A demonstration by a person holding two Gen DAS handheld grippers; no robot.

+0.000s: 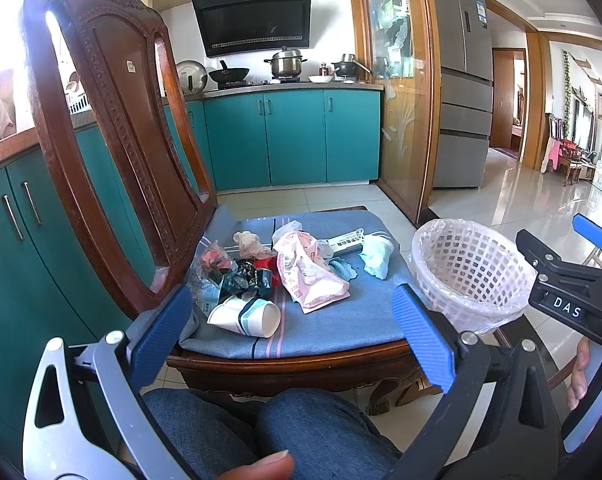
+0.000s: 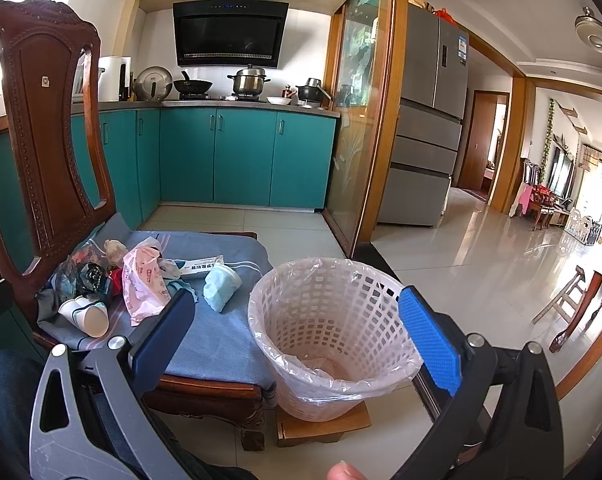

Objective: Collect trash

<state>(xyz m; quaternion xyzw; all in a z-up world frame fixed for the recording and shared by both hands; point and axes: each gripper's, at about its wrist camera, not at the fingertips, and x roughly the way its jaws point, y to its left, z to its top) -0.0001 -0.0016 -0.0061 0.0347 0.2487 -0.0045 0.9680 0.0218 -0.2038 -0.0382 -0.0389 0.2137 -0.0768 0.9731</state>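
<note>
Trash lies on a wooden chair's blue cushion: a tipped white paper cup, a pink plastic wrapper, dark crumpled wrappers, a crumpled tissue, a white tube box and a light blue wad. A white mesh basket lined with clear plastic stands on a wooden board right of the chair. My left gripper is open and empty, in front of the cushion. My right gripper is open and empty, above the basket's near rim; it also shows in the left wrist view.
The chair's tall carved back rises at left. Teal cabinets, a stove with pots, a glass sliding door and a grey fridge stand behind. Glossy tile floor spreads right. My knees in jeans are below the chair.
</note>
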